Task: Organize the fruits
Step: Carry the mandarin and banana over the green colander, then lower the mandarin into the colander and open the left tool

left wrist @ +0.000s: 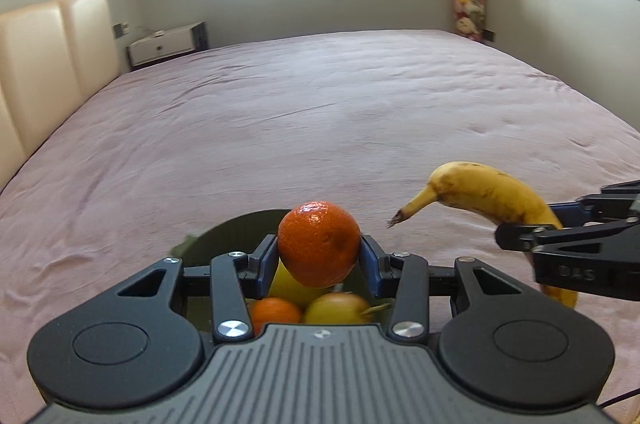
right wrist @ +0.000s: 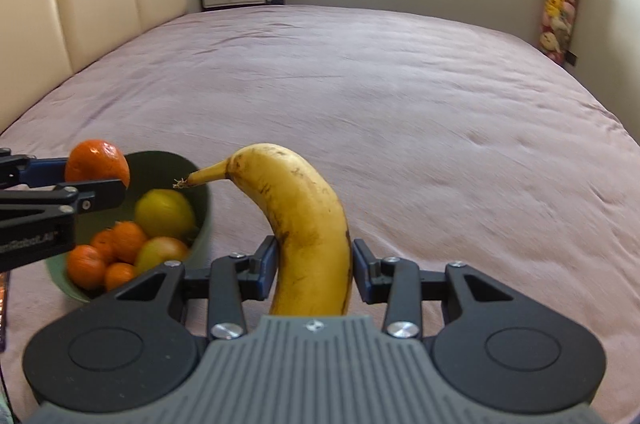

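Both handheld tools shared one build. The left gripper [left wrist: 319, 256] filled the lower frame of its own view with a grey ribbed housing bearing a small white emblem, flanked by two black rounded lobes with circular insets. Black linkage bars carried silver screws, and its fingers [left wrist: 264, 260] wore blue pads. The right gripper [right wrist: 314, 270] looked alike; its black side carried pale, blurred lettering.

Right gripper [right wrist: 313, 266] clamps banana [right wrist: 304, 224], stem pointing left over green bowl [right wrist: 202, 220] rim. Left gripper [right wrist: 120, 184] holds mandarin [right wrist: 97, 162] above bowl.
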`<state>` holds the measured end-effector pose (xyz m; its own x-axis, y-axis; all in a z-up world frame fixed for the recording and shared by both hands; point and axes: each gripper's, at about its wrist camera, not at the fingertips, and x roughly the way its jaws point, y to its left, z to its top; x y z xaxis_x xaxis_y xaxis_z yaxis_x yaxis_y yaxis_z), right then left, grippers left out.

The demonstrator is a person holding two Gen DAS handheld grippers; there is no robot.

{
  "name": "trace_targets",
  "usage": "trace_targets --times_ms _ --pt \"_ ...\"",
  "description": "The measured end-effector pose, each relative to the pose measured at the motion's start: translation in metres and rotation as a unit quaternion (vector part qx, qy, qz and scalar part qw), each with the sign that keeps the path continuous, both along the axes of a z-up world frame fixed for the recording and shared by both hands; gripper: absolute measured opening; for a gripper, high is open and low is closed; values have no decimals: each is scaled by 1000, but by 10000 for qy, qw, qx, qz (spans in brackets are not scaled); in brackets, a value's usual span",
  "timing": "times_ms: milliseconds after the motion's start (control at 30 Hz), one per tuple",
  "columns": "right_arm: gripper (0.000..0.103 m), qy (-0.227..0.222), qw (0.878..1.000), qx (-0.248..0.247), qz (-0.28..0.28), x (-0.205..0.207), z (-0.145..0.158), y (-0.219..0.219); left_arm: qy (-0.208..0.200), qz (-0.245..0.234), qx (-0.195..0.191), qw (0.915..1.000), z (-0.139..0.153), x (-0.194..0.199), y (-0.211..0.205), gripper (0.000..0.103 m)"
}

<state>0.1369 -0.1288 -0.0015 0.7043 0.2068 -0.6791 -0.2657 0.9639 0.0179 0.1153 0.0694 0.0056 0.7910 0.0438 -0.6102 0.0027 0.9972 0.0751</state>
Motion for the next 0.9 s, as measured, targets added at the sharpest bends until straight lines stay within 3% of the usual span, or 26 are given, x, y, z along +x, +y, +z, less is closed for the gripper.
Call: trace_targets --times_ms 433,700,900 --pt "37 -34 9976 299 623 20 16 63 253 584 -375 9973 -13 4 51 49" --pt "37 220 9935 403 1047 46 6 100 583 902 -616 9923 -30 13 70 49" --pt "37 432 9896 156 1362 65 -5 123 707 1069 -919 9875 -39 20 84 49"
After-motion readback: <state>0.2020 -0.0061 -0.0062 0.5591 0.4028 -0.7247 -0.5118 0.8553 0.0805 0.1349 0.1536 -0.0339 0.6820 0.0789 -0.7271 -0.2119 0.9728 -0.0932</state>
